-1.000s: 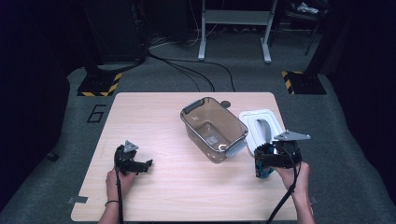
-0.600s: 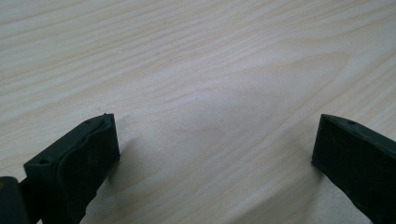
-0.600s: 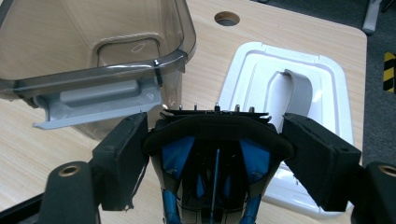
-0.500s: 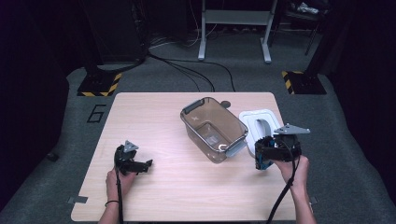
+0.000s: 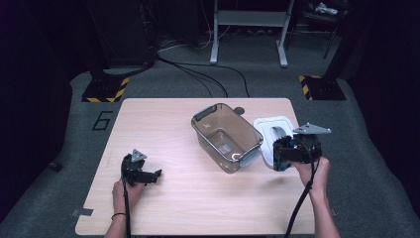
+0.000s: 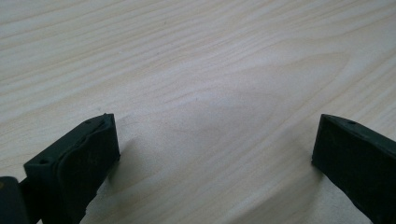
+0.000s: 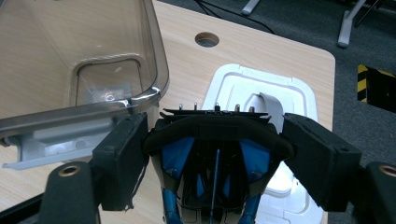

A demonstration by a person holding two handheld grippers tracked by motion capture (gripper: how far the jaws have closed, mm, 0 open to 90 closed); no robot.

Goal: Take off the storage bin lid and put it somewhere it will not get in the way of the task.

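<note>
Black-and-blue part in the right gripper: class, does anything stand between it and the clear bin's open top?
Nothing visible does. The right gripper holds the black-and-blue part beside the clear bin, whose top is uncovered; only the bin's own near rim rises between them. The white lid lies off to the other side.

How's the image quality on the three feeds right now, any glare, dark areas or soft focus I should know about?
High view: the table is evenly lit, the surrounding floor falls into deep shadow, and detail is soft. Left gripper view: sharp wood grain, with soft shadows beside the open jaws. Right gripper view: small glare spots on the clear bin; the black and blue object between the jaws is a little soft up close.
</note>
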